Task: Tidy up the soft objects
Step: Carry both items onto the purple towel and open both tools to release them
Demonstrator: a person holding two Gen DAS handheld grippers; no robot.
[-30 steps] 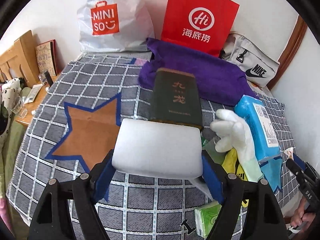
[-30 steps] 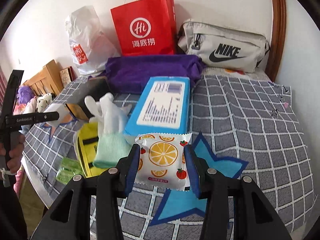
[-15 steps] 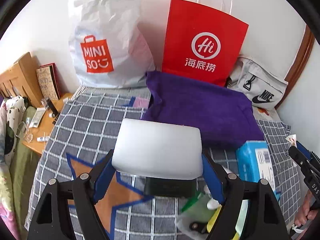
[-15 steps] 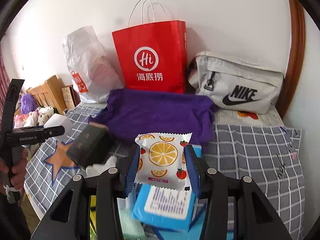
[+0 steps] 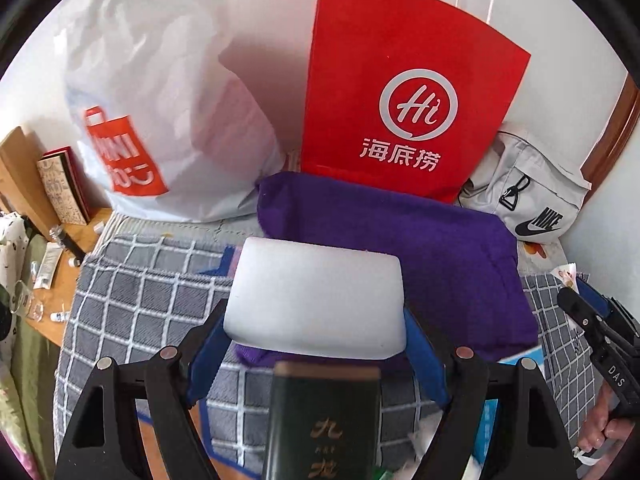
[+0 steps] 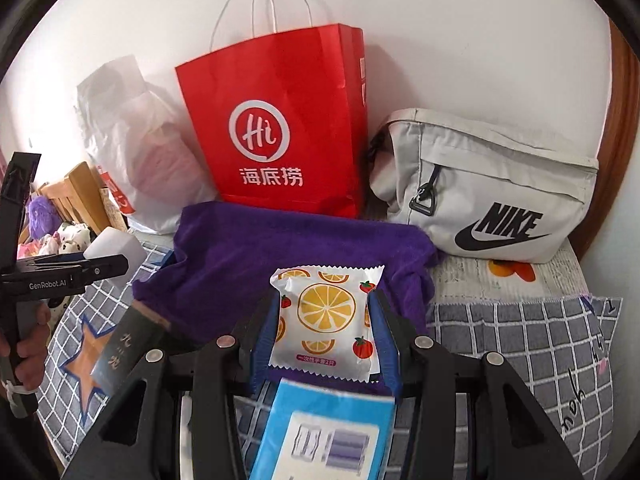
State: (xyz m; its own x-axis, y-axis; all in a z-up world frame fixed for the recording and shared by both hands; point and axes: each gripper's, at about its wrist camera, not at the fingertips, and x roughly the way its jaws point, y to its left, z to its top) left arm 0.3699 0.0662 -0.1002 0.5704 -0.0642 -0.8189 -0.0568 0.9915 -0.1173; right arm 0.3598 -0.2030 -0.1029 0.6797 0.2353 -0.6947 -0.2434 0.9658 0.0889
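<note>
My left gripper (image 5: 316, 332) is shut on a white sponge block (image 5: 316, 300) and holds it in the air above the near edge of a purple towel (image 5: 400, 236). My right gripper (image 6: 324, 320) is shut on a white packet printed with orange slices (image 6: 326, 316), held over the same purple towel (image 6: 280, 252). The left gripper with its sponge (image 6: 116, 248) shows at the left of the right wrist view. A red paper bag (image 5: 400, 100) and a white MINISO plastic bag (image 5: 160, 100) stand behind the towel.
A grey Nike pouch (image 6: 492, 196) lies against the wall at the right. A dark green box (image 5: 320, 428) and a blue tissue pack (image 6: 324, 436) lie on the checked blanket (image 5: 140, 292) below the grippers. A wooden bedside table (image 5: 68, 248) with small items is left.
Both grippers have risen and moved forward toward the towel and bags, each still holding its object. The glove and yellow items have dropped out of view.
</note>
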